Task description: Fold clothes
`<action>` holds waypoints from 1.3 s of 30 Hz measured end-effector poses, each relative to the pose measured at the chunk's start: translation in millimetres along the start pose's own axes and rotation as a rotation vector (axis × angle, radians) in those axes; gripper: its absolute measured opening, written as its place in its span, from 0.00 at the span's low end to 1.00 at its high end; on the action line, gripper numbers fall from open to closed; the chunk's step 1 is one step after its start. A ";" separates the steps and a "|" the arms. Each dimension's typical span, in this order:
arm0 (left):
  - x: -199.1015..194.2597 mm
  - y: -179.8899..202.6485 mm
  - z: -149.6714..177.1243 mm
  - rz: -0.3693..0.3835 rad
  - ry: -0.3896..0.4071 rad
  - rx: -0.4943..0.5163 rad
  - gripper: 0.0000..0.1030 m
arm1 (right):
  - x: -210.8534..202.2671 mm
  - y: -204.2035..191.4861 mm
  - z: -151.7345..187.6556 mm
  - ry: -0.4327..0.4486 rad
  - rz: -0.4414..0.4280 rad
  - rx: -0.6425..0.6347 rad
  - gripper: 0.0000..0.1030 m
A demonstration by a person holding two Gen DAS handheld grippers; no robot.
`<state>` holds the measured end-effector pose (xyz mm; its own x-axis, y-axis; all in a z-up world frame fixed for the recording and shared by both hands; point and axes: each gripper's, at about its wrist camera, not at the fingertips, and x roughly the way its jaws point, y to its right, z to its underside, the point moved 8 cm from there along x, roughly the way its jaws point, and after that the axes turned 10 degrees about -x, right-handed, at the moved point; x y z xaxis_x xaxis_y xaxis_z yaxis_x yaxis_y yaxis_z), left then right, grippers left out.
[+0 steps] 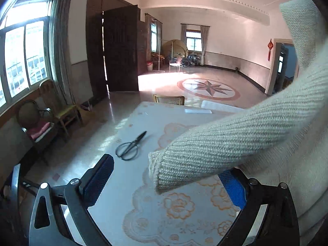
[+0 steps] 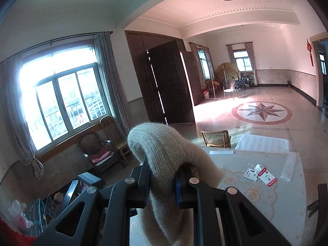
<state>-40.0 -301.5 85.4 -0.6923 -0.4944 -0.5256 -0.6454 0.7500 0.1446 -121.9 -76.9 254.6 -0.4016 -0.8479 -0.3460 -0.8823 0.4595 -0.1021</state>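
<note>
over the counter (image 1: 131,176) w/ its floral cloth, a cream knit sweater (image 1: 235,141) hung lifted, not laid flat. right tool (image 2: 162,179) was pinched on a bunched fold of that knit, fabric humped up over the fingers and draping down btwn them toward the camera. left tool (image 1: 164,182) stood wide, blue pads far apart, nothing btwn them; a ribbed sleeve (image 1: 205,153) ran across its view, long axis from upper right down to lower left, cuff end just above and btwn the pads, hovering over the cloth. sleeve lay ahead of and slightly right of the left tool, so left was the nearer one for the cuff. left tool was pitched down toward the counter; right one sat higher, aimed more level across the room. black scissors (image 1: 131,146) lay on the cloth beyond the left pad, apart from the cuff. how far the folding stood couldn't be told; sweater body mostly out of frame at right.
</note>
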 end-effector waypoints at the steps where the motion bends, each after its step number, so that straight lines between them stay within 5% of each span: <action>1: -4.4 -9.6 -5.6 -0.015 0.013 0.012 0.97 | 11.1 1.9 -3.0 0.002 0.018 0.017 0.16; 5: -2.8 -36.7 -6.4 -0.037 0.007 0.028 0.97 | 80.5 26.8 24.4 -0.094 0.153 0.065 0.23; 9: 25.3 -54.4 20.6 -0.053 -0.066 0.027 0.97 | 181.6 58.3 130.4 -0.413 0.206 0.115 0.30; 12: 53.3 -56.0 51.5 -0.059 -0.122 0.056 0.97 | 200.2 88.0 211.2 -0.534 0.225 0.232 0.30; 17: 95.1 -46.7 100.7 -0.066 -0.211 0.112 0.97 | 146.2 107.6 258.8 -0.565 0.269 0.174 0.30; 21: 107.7 -18.3 124.0 -0.033 -0.261 0.134 0.97 | 110.3 109.4 305.4 -0.726 0.297 0.116 0.30; 29: 116.4 25.5 145.8 -0.001 -0.307 0.192 0.97 | 122.3 107.2 393.4 -0.879 0.231 0.203 0.30; 32: 111.8 34.3 151.9 0.006 -0.318 0.197 0.97 | 134.7 102.1 406.7 -0.909 0.246 0.152 0.30; 36: 107.5 41.3 160.8 0.002 -0.328 0.211 0.97 | 132.9 100.5 403.8 -0.885 0.250 0.077 0.08; 39: 105.8 42.8 166.3 -0.005 -0.334 0.221 0.97 | 108.0 107.9 396.6 -0.846 0.259 0.098 0.04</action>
<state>-87.2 -248.6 -103.4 -0.5228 -0.3554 -0.7749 -0.5385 0.8423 -0.0230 -163.2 -14.1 -163.7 -0.2361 -0.2531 -0.9382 -0.7485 0.6631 0.0095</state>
